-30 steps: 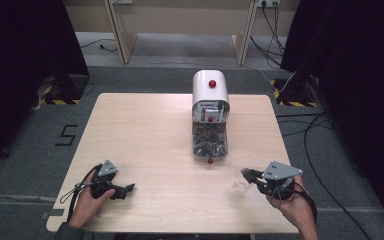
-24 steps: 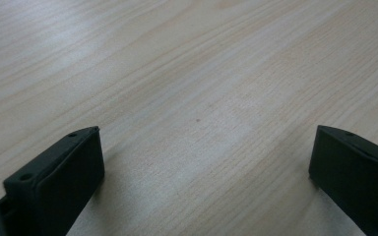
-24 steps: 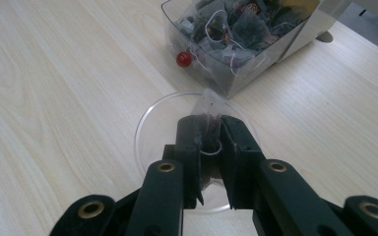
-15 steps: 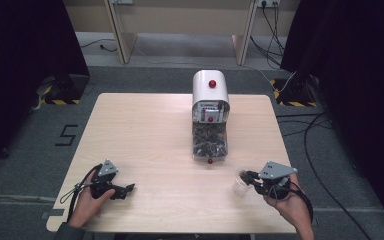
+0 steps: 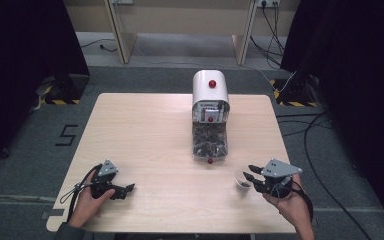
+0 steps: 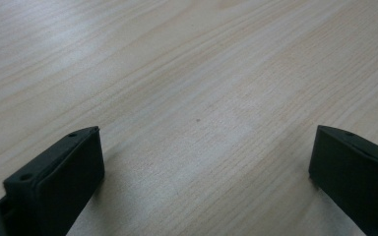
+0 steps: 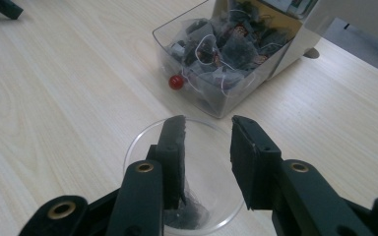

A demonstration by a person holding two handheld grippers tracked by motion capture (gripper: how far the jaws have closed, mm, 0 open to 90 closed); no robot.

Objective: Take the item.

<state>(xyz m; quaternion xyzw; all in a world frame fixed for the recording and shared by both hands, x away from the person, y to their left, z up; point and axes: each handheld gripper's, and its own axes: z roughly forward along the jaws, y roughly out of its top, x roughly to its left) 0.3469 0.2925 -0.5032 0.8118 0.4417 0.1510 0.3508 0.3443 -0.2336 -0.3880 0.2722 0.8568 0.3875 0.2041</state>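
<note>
1. A white dispenser [image 5: 210, 89] stood upright at the far middle of the bench [image 5: 145, 130], its clear drawer [image 7: 215, 64] pulled out toward the person and packed with dark tea bags [image 7: 226, 42] on white strings. Open like that, it put the bags within easy reach of the right hand.
2. A red knob [image 7: 176, 82] on the drawer's front faced the person, most likely the pull for sliding it.
3. A small clear cup [image 7: 140, 142] sat on the bench just short of the drawer, to its right in the high view, and a dark tea bag [image 7: 189, 212] lay in its bottom. The work in hand looked like moving bags from drawer to cup.
4. The right claw [image 7: 207, 130] hung directly above the cup, tips pointing toward the drawer. Its jaws had just been opening and stood a modest way apart, with nothing pressed between the pads; the bag lay below them, partly hidden by one jaw, so whether it touched that jaw I could not tell. It read as a release.
5. The left claw [image 6: 204, 147] rested low over bare bench near the left front corner, jaws wide apart and empty, well away from the cup, apparently idle.
</note>
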